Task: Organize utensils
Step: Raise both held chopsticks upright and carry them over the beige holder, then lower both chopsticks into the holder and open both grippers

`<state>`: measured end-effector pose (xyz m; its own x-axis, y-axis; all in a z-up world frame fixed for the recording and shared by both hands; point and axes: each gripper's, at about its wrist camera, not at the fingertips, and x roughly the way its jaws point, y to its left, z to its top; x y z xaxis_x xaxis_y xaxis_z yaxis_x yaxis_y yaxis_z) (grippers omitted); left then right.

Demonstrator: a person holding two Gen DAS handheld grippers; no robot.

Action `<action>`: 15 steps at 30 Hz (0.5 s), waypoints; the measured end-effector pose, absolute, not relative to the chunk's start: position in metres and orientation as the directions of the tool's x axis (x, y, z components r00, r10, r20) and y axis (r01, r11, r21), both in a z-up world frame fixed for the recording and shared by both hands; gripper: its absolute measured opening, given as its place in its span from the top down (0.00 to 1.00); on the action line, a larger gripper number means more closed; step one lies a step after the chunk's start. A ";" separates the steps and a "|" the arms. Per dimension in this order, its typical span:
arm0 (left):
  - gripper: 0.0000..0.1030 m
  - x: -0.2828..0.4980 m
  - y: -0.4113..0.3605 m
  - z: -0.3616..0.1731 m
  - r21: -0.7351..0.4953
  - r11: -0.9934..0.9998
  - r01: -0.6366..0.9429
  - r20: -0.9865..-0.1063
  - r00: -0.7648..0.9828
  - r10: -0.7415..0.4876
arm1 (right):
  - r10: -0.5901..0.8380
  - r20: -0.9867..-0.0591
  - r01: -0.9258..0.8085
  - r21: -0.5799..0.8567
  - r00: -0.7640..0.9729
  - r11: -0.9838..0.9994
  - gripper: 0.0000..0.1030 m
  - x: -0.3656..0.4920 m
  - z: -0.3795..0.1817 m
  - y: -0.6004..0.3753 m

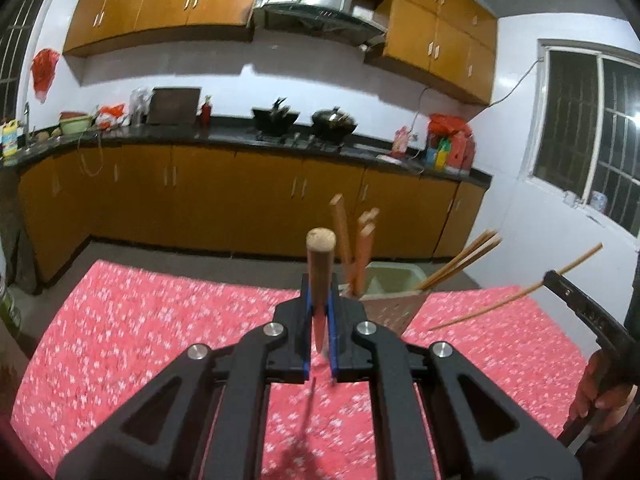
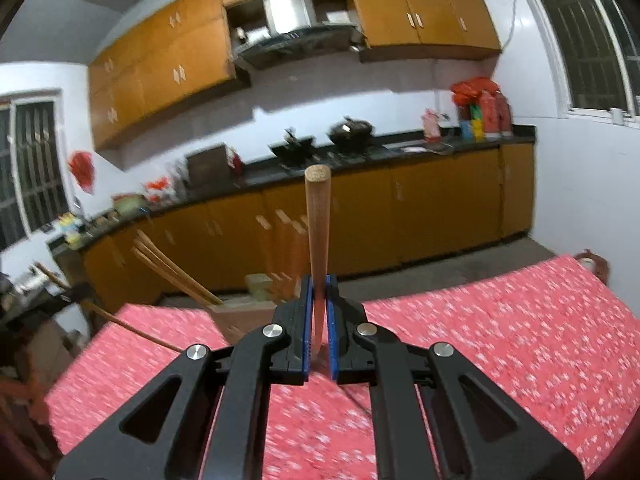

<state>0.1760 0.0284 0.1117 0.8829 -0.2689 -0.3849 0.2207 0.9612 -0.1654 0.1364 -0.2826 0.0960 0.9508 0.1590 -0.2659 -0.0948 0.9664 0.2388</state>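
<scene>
My left gripper (image 1: pixel 320 304) is shut on a wooden chopstick (image 1: pixel 320 264) that points straight ahead, end-on to the camera. My right gripper (image 2: pixel 319 300) is shut on another wooden chopstick (image 2: pixel 317 216); seen from the left wrist, that chopstick (image 1: pixel 516 294) slants across at the right. A perforated utensil holder (image 1: pixel 390 304) stands at the table's far edge, just beyond both grippers. It holds several chopsticks (image 1: pixel 460 260) leaning right and several orange-handled utensils (image 1: pixel 354 240). It also shows in the right wrist view (image 2: pixel 240 316), left of my right gripper.
The table carries a red flowered cloth (image 1: pixel 140 320). Behind it runs a kitchen counter (image 1: pixel 224 136) with woks (image 1: pixel 334 120), bottles and bags, above orange cabinets. A window (image 1: pixel 588 136) is at the right. A person's hand (image 1: pixel 604 384) holds the right gripper.
</scene>
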 end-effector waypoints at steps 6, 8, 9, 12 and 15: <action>0.93 0.173 0.008 0.155 -0.183 0.930 0.318 -0.313 0.878 -0.361 | 0.237 -0.164 -0.189 0.268 0.957 0.945 0.93 0.137 0.137 -0.271; 0.93 0.173 0.004 0.164 -0.184 0.927 0.328 -0.289 0.883 -0.370 | 0.228 -0.146 -0.187 0.248 0.963 0.951 0.93 0.143 0.146 -0.264; 0.93 0.175 0.001 0.168 -0.180 0.928 0.327 -0.278 0.888 -0.367 | 0.218 -0.145 -0.180 0.235 0.965 0.955 0.93 0.145 0.147 -0.261; 0.93 0.185 -0.006 0.177 -0.195 0.927 0.322 -0.257 0.895 -0.365 | 0.195 -0.174 -0.161 0.191 0.965 0.968 0.93 0.163 0.149 -0.248; 0.93 0.197 -0.019 0.181 -0.162 0.943 0.290 -0.243 0.915 -0.323 | 0.177 -0.238 -0.143 0.153 0.955 0.978 0.93 0.182 0.142 -0.236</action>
<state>0.1972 -0.0186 0.1806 0.9146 -0.3231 -0.2431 0.2902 0.9432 -0.1617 0.1824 -0.2364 0.1417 0.9548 0.1772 -0.2385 -0.1434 0.9778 0.1527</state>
